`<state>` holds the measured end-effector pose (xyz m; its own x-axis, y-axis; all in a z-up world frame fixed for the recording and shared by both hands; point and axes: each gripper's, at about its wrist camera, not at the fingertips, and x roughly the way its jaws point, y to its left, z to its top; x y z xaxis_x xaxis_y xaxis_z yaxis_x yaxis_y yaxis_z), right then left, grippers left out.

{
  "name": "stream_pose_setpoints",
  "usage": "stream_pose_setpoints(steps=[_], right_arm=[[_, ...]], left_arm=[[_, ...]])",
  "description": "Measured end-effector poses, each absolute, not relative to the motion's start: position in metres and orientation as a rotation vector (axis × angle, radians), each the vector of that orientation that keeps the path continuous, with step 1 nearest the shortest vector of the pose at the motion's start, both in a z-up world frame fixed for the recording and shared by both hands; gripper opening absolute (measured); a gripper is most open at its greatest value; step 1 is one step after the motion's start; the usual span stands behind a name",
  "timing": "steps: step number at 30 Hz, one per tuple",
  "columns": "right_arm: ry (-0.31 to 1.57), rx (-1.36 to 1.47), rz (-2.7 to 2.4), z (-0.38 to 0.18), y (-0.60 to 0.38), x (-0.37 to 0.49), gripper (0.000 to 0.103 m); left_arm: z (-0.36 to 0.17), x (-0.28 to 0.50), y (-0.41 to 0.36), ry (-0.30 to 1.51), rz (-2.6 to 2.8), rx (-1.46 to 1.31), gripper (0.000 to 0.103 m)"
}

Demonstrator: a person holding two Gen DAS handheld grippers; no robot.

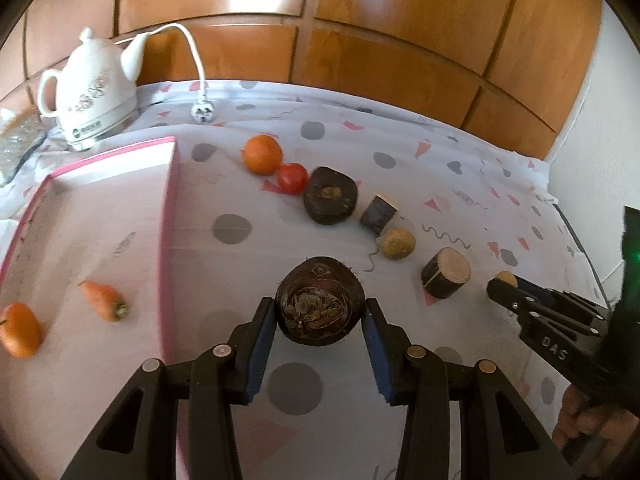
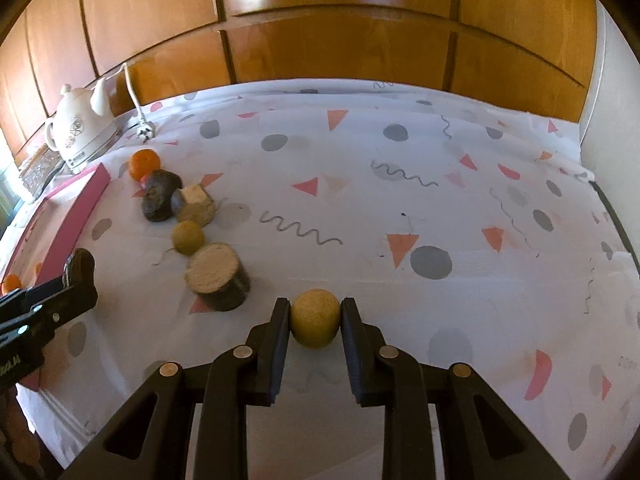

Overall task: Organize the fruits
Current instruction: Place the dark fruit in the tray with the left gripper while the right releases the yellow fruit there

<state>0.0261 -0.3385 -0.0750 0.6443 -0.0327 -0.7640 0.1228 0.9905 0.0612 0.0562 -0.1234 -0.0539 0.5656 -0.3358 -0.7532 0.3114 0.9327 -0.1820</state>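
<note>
My left gripper [image 1: 320, 310] is shut on a dark brown round fruit [image 1: 320, 306], held just right of the pink-rimmed box [image 1: 170, 216]. The box holds a carrot [image 1: 105, 300] and an orange fruit [image 1: 19, 330]. My right gripper [image 2: 315, 314] is shut on a small tan round fruit [image 2: 315, 318] over the cloth. On the cloth lie an orange [image 1: 262, 154], a red tomato [image 1: 293, 178], another dark fruit [image 1: 330, 195], two cut dark pieces [image 1: 379, 214] [image 1: 446, 273] and a second tan fruit [image 1: 397, 243].
A white kettle [image 1: 94, 92] with its cord and plug [image 1: 200, 112] stands at the back left, beside a glittery object [image 1: 18, 144]. Wooden panels [image 1: 360, 32] back the patterned tablecloth [image 2: 400, 184]. The table's right edge [image 2: 612, 216] lies near a white wall.
</note>
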Motion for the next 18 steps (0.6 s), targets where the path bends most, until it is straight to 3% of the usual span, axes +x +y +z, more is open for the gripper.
stream_pose_setpoints(steps=[18], right_arm=[[0.758, -0.001, 0.191, -0.026, -0.227, 0.029, 0.025]], left_arm=[[-0.025, 0.055, -0.043, 0.808, -0.203, -0.1, 0.044]])
